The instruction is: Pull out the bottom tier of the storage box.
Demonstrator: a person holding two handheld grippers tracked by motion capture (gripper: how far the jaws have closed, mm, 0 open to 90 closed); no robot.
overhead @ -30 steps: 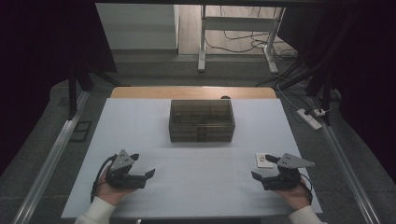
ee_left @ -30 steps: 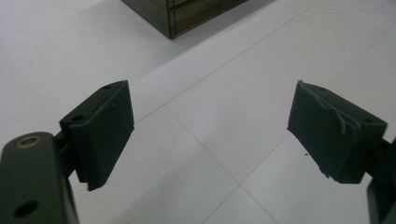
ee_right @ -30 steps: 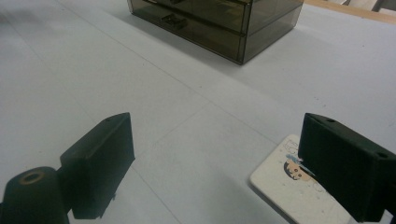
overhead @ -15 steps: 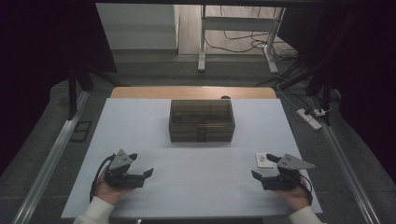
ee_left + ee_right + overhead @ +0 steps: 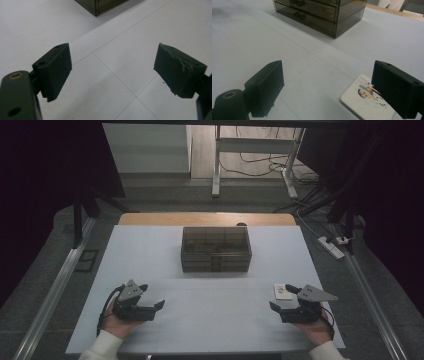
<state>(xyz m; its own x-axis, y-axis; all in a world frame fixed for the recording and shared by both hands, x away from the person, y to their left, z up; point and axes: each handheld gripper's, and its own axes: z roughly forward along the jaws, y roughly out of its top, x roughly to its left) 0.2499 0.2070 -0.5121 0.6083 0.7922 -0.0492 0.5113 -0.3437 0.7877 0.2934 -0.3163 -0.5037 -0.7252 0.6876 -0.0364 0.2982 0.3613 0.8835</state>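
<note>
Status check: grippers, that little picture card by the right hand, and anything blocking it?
Left gripper open, empty. Right gripper open, empty, beside picture card. Card flat on white table, untouched. Drawer box farther back, nothing in between.

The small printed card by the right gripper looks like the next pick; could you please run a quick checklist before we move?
1. Right gripper open: ok.
2. Printed card flat on the table: ok.
3. Card between the right fingers: not ok, it lies by one finger.
4. Left gripper open, holding nothing: ok.
5. Drawer box drawers shut: ok.
6. Card thick enough to pinch: cannot tell.
</note>
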